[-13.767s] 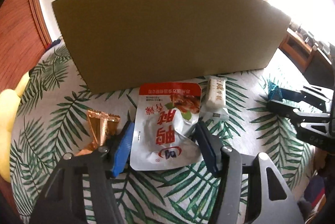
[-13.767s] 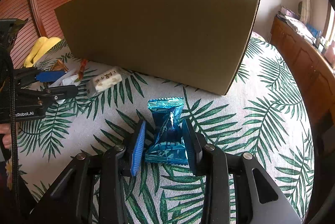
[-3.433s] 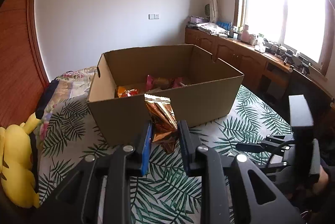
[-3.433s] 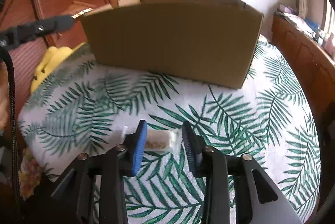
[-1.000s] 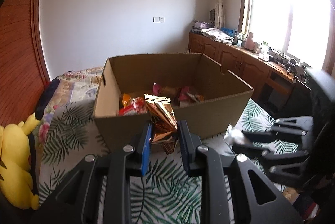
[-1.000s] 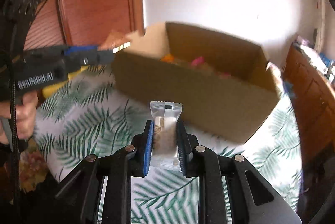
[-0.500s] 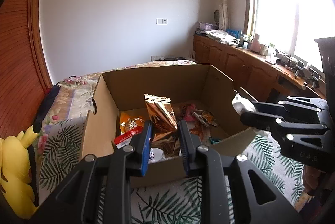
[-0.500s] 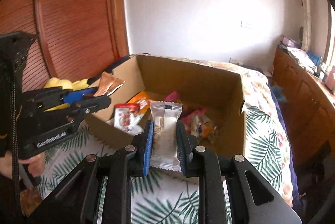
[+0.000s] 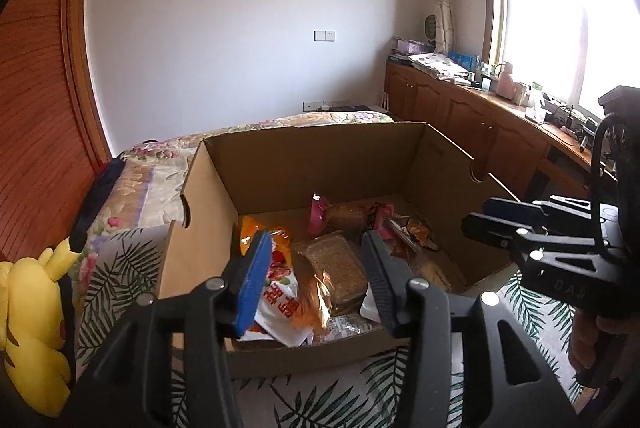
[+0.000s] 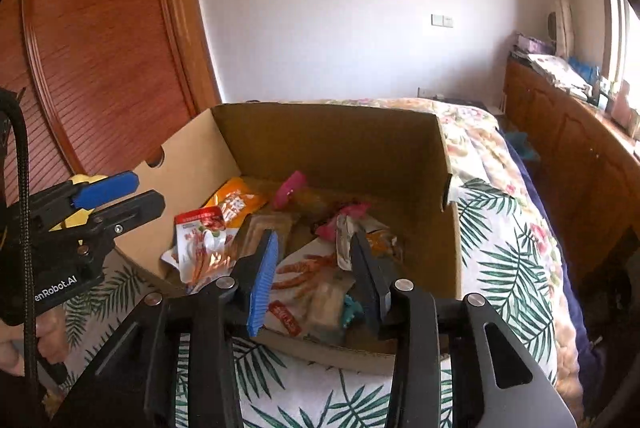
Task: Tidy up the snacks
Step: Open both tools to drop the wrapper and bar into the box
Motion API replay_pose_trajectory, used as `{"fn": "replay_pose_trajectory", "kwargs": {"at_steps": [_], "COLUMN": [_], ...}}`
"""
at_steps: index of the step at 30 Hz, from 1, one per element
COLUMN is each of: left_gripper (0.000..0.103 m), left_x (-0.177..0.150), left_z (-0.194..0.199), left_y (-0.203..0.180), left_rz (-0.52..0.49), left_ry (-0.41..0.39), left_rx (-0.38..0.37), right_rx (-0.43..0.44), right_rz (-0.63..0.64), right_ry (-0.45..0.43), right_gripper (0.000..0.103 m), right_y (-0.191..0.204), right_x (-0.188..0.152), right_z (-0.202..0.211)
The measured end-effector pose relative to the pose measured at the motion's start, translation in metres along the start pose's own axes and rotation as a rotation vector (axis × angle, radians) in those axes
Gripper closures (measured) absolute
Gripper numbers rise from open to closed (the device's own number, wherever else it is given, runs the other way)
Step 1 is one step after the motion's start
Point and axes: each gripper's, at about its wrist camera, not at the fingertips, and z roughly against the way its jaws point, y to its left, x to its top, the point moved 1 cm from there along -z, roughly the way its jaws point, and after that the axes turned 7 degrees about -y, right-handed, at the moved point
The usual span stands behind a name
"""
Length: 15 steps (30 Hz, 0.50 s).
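Hovering over the near edge of the box (image 9: 304,164), both grippers stood with jaws wide apart, gripping nothing. The left gripper (image 9: 316,278) hid part of the snacks (image 9: 340,264) heaped on the box floor; a blurred orange packet (image 9: 316,302) between its fingers was hard to make out. Only the right wrist view showed a pale bar (image 10: 326,302), blurred, its long axis running toward the box's far wall, under the right gripper (image 10: 316,278). The plush (image 9: 28,324) left of the box appeared clearly only in the left view.
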Motion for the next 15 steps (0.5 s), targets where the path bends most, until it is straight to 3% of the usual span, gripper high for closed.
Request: {"fn": "replay_pose_trajectory", "kwargs": {"at_steps": [15], "left_gripper": [0.053], "left_x": [-0.014], "left_z": [0.067], "left_y": [-0.007], "left_rz": [0.021], "left_ry": [-0.037], "left_rx": [-0.011], "right_rx": [0.036], "right_rz": [0.025], "right_ry": [-0.075], "right_gripper": [0.065], "right_y": [0.035], "right_x": [-0.014], "right_z": [0.064]}}
